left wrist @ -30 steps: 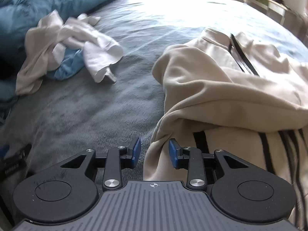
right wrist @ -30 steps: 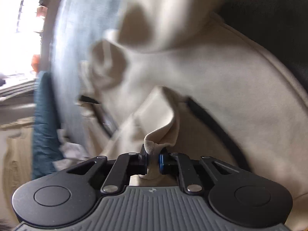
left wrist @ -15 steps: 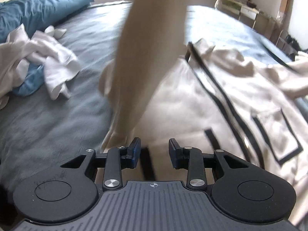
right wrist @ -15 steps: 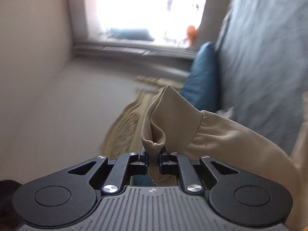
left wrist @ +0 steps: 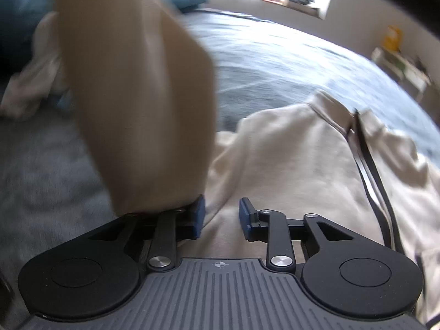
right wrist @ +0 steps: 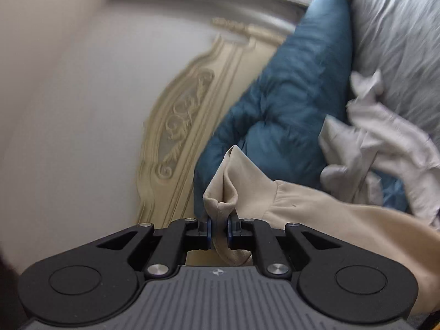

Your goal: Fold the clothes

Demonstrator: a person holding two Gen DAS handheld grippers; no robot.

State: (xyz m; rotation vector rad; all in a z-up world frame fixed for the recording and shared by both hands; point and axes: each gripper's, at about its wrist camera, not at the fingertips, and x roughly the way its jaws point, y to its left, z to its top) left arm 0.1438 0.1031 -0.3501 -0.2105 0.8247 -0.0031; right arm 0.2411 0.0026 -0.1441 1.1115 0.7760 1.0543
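A beige jacket [left wrist: 288, 165] with black stripes lies on the grey-blue bed [left wrist: 275, 63]. Its sleeve [left wrist: 143, 110] is lifted and hangs blurred across the left of the left wrist view, over the left finger. My left gripper [left wrist: 219, 216] is open and empty, just above the jacket's body. My right gripper [right wrist: 219, 228] is shut on the beige sleeve cuff [right wrist: 228, 189] and holds it in the air; the sleeve [right wrist: 343, 228] trails off to the right.
A pile of white and blue clothes [right wrist: 385, 148] lies on the bed next to a blue duvet [right wrist: 291, 104]; the pile also shows in the left wrist view [left wrist: 33, 82]. A carved cream headboard [right wrist: 189, 115] stands against the wall. A shelf [left wrist: 401, 66] stands at the far right.
My right gripper has pulled the sleeve cuff up off the jacket and swung it toward the headboard. The lifted sleeve now hangs across the left wrist view. My left gripper stays open.
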